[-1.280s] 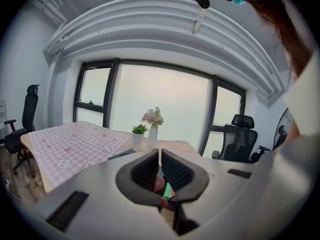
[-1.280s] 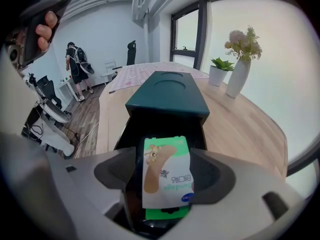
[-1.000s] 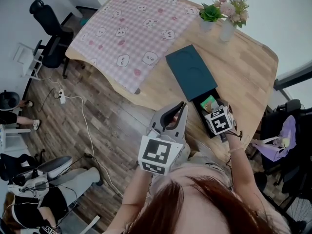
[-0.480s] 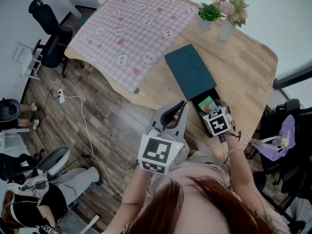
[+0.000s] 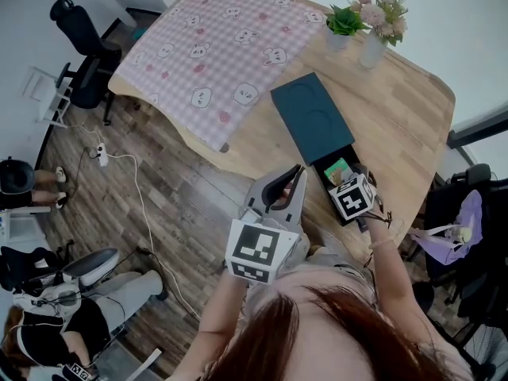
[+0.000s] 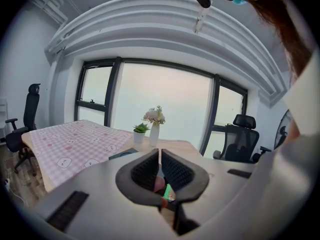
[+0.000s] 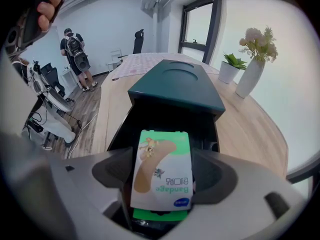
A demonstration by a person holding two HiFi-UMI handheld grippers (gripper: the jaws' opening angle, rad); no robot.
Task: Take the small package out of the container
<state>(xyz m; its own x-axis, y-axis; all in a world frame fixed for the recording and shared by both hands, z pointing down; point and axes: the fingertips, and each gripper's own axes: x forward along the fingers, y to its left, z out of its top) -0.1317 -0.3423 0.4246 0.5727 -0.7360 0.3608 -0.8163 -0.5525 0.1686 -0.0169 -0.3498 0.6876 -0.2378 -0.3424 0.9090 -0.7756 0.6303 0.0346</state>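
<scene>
Right gripper (image 7: 162, 173): jaws opening and wide apart, one pad on each side of the small package (image 7: 161, 156), with no pinch visible.

Package lies flat in the open drawer (image 7: 121, 129) of the dark teal container (image 7: 175, 86). In the right gripper view its long axis runs 6 to 12 o'clock, along the drawer. The "Bandage" print end is at 6 and the green end at 12, toward the container body.

Left gripper (image 6: 159, 160): jaws together, nothing between them. In the head view it is at 9 o'clock of the right gripper.

Farther on the wooden table (image 7: 250, 129), at 1 o'clock: potted plant (image 7: 231, 66) and vase of flowers (image 7: 252, 66).
</scene>
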